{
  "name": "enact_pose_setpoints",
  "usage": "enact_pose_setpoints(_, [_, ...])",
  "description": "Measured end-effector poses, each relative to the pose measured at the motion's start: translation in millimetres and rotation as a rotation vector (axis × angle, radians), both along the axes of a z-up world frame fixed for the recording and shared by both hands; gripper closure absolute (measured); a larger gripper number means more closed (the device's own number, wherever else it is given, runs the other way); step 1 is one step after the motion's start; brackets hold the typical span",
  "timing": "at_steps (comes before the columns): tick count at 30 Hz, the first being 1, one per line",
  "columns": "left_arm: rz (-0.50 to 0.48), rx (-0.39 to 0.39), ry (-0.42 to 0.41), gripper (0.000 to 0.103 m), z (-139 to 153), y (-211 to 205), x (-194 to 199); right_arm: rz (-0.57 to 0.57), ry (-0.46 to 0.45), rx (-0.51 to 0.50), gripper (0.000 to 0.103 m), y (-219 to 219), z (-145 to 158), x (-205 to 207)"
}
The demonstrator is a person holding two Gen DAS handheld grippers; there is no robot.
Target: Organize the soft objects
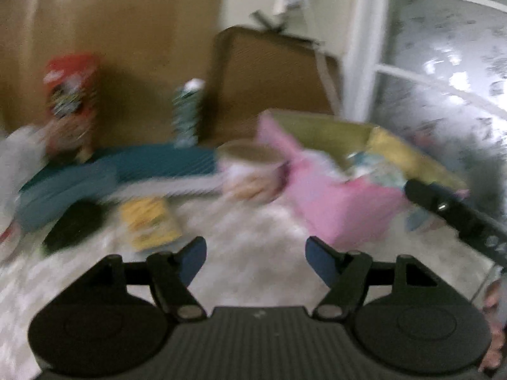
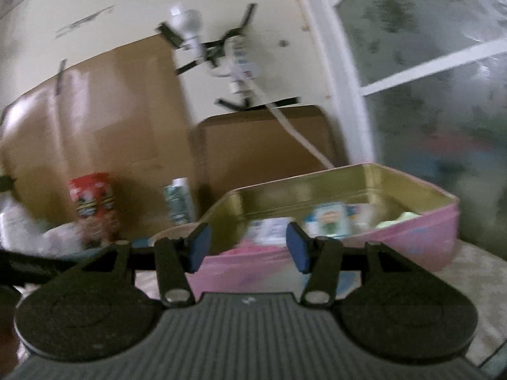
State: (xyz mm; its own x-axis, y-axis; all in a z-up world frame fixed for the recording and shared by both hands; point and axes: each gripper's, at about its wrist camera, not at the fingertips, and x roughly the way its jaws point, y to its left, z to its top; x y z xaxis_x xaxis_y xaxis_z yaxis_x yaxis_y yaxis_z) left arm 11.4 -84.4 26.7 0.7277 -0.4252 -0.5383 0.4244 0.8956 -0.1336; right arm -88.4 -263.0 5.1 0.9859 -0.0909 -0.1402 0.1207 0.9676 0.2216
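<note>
- The left gripper point(image 1: 256, 258) has its jaws spread wide with nothing between them, over a pale mottled tabletop point(image 1: 250, 231).
- Ahead and to the right of those jaws stands a pink tin box point(image 1: 320, 199) with a gold inner wall; small soft-looking items point(image 1: 374, 164) lie inside, too blurred to name.
- Straight ahead beyond the jaws sits a round cup-like container point(image 1: 250, 167), touching or just beside the tin; which, the blur hides.
- Ahead to the left lie a yellow packet point(image 1: 149, 224) and a black rounded object point(image 1: 74, 221), with a teal cloth point(image 1: 104, 174) behind them.
- Further back stand a red snack canister point(image 1: 71, 95) and a green-patterned carton point(image 1: 187, 110) against brown cardboard point(image 1: 126, 31).
- The right gripper's black body point(image 1: 456, 212) crosses in front of the tin's right end in the left wrist view.
- The right gripper point(image 2: 245, 247) is released too, its jaws empty, level with the near wall of the pink tin box point(image 2: 412, 240).
- Past its jaws, inside the tin, are a small printed packet point(image 2: 329, 221) and a pale green soft piece point(image 2: 399, 220).
</note>
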Motion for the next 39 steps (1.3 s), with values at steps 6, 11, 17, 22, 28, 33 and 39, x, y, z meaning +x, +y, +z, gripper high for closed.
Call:
enact_pose_setpoints(6, [0.127, 0.037, 0.047, 0.032, -19.0, 55.4, 0.7, 0.182, 0.1, -0.039, 0.048, 45.1, -5.6, 16.6])
enact_pose_setpoints(11, [0.229, 0.017, 0.052, 0.032, -18.7, 102.7, 6.4, 0.292, 0.19, -0.049, 0.048, 75.5, -10.1, 36.2])
enact_pose_setpoints(17, [0.338, -0.059, 0.063, 0.023, -21.1, 147.1, 14.6, 0.391, 0.237, -0.053, 0.048, 104.0, -4.0, 62.5])
enact_pose_setpoints(22, [0.356, -0.024, 0.032, 0.015, -19.8, 139.0, 10.7, 0.427, 0.272, -0.029, 0.048, 125.1, -5.5, 86.8])
enact_pose_setpoints(28, [0.481, -0.22, -0.1, 0.007, -13.6, 171.5, -14.4, 0.46, 0.292, -0.059, 0.048, 150.9, -2.9, 129.0])
enact_pose_setpoints(33, [0.593, -0.379, -0.104, 0.005, -17.4, 200.8, -21.6, 0.511, 0.306, -0.079, 0.048, 175.6, 4.3, 165.2])
enact_pose_setpoints(39, [0.601, -0.393, -0.104, 0.005, -16.5, 203.7, -21.1, 0.518, 0.391, -0.083, 0.039, 203.5, -4.8, 204.8])
